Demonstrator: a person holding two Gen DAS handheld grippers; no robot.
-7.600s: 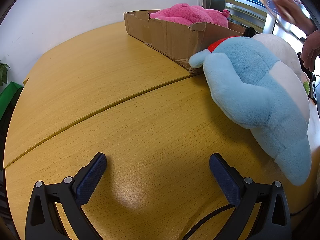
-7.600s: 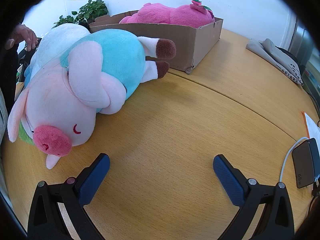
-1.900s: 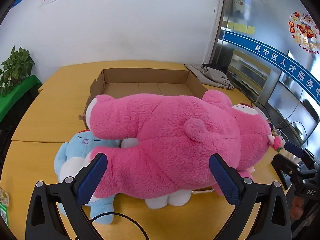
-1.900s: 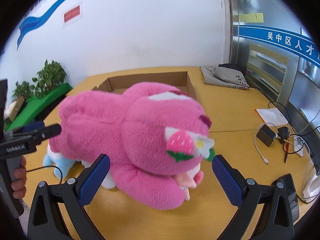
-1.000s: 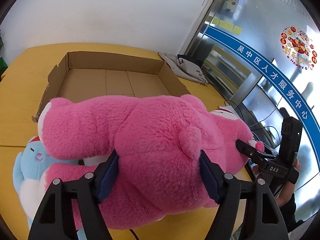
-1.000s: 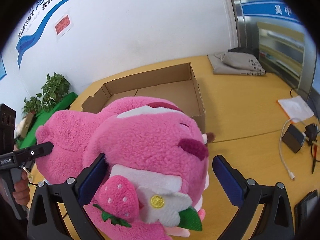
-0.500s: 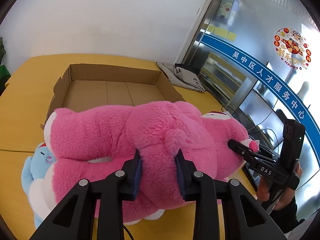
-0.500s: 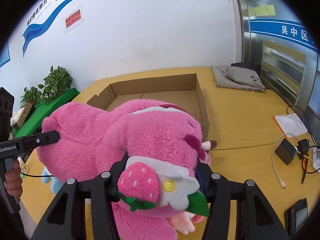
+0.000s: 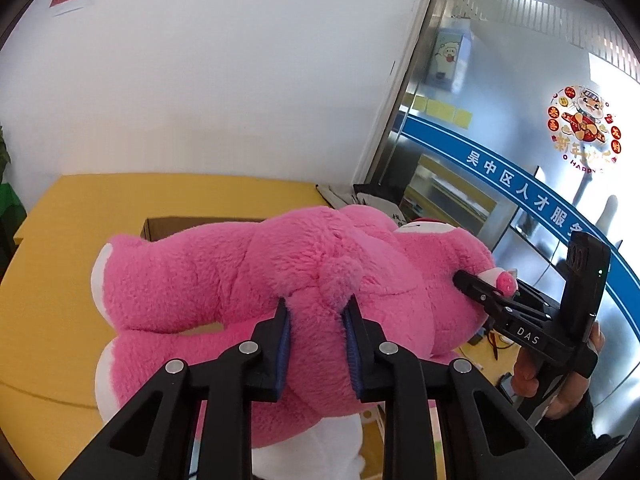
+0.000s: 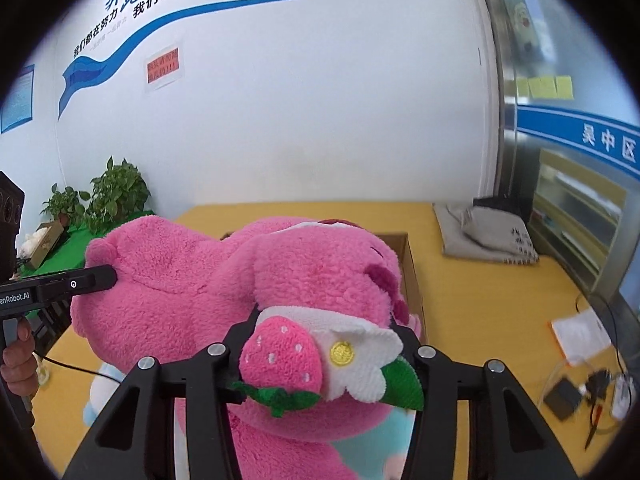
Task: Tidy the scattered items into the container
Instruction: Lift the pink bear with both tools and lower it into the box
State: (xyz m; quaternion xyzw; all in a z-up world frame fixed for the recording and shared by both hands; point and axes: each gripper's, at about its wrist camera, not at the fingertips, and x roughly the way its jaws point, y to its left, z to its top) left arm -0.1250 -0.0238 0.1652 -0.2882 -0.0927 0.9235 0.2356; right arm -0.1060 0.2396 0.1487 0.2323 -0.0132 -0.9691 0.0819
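A big pink plush bear [image 9: 248, 280] hangs between both grippers, lifted above the yellow table [image 9: 80, 208]. My left gripper [image 9: 316, 312] is shut on the fur of its back near the tail. My right gripper [image 10: 324, 340] is shut on its head by the strawberry and flower decoration [image 10: 304, 364]; the fingertips are hidden in the plush. The bear also fills the right wrist view [image 10: 208, 288]. The cardboard box [image 9: 168, 226] lies behind and below the bear, mostly hidden; its right wall [image 10: 412, 276] shows.
A light blue plush [image 10: 94, 404] lies on the table under the bear. A grey folded cloth [image 10: 488, 240], a paper sheet [image 10: 580, 336] and chargers with cables [image 10: 568, 396] sit on the right. Potted plants [image 10: 116, 196] stand at the left.
Both grippers closed on the pink bear, then raised it. The box and the blue plush have dropped mostly out of sight beneath it.
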